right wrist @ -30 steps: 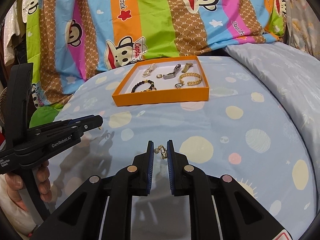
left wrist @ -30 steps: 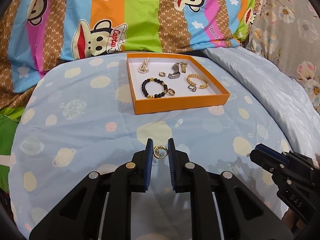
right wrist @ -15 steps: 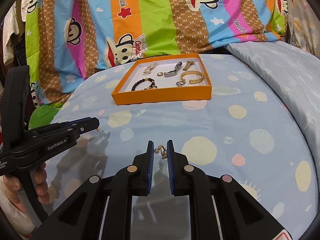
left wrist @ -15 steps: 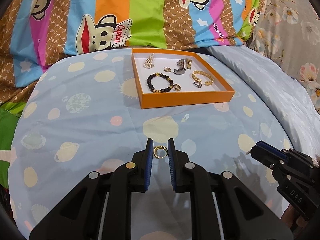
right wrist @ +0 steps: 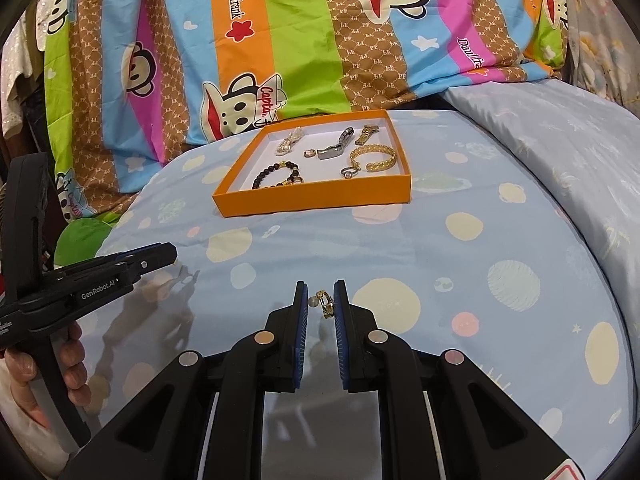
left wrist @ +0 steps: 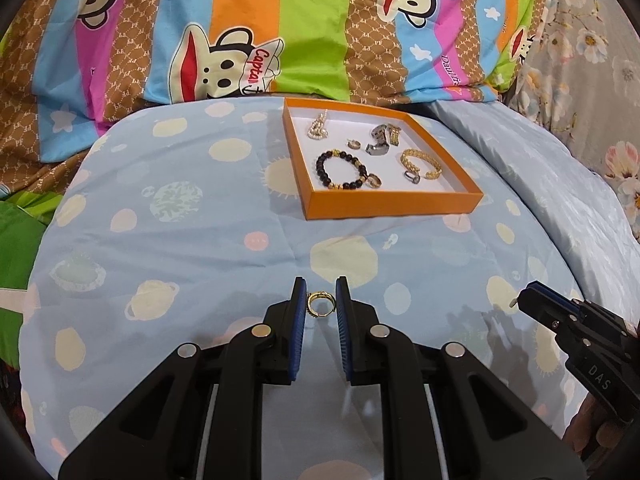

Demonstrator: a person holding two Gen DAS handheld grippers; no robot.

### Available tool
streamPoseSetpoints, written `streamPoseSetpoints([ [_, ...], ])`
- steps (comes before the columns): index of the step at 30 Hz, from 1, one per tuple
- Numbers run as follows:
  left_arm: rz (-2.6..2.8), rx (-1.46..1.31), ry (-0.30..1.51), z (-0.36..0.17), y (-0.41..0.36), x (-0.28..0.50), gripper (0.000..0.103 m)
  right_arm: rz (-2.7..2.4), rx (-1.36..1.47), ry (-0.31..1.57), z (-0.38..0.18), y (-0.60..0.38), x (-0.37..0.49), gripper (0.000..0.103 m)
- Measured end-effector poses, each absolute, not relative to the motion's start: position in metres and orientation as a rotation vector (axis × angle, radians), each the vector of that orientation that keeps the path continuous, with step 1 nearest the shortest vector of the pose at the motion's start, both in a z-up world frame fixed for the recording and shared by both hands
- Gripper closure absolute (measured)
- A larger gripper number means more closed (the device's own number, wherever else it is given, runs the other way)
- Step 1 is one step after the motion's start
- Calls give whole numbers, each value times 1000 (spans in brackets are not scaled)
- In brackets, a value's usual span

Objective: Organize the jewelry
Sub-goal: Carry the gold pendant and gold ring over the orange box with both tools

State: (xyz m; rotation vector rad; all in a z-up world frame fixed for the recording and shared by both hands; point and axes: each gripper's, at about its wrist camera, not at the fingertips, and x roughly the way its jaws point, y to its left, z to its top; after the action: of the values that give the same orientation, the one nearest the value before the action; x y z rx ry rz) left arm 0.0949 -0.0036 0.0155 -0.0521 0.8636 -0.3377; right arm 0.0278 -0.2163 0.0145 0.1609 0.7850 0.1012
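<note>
Blue planet-print bedsheet (left wrist: 192, 208): matt woven cloth, softly creased. Striped monkey-print quilt (left wrist: 312, 28): matt cotton-like cloth. Floral grey fabric (left wrist: 592, 40): matt cloth.

Orange box (left wrist: 394, 205): matt cardboard walls, white paper-like floor.

Beaded bracelet (left wrist: 340, 170): glossy dark beads with gold-tone spacers. Gold cuff bracelet (left wrist: 422, 162): shiny braided metal. Silver clasp piece (left wrist: 378, 142): polished metal.

Left gripper (left wrist: 320, 304): matt black plastic, ribbed blue pads, bright metal pins; holds gold ring (left wrist: 319, 303), shiny metal. Right gripper (right wrist: 320, 306): same finish; gold earring (right wrist: 325, 302), shiny metal with a pearly bead.

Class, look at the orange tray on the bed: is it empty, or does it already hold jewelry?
Not empty. The orange tray holds several pieces, among them a black bead bracelet and a gold bangle, lying on its white floor.
</note>
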Motion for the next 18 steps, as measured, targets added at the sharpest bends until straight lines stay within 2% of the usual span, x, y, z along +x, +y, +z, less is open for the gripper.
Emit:
streamPoseSetpoints([
  [18, -341, -7, 732, 57, -24, 157, 89, 130, 93, 680, 58, -220, 111, 91],
])
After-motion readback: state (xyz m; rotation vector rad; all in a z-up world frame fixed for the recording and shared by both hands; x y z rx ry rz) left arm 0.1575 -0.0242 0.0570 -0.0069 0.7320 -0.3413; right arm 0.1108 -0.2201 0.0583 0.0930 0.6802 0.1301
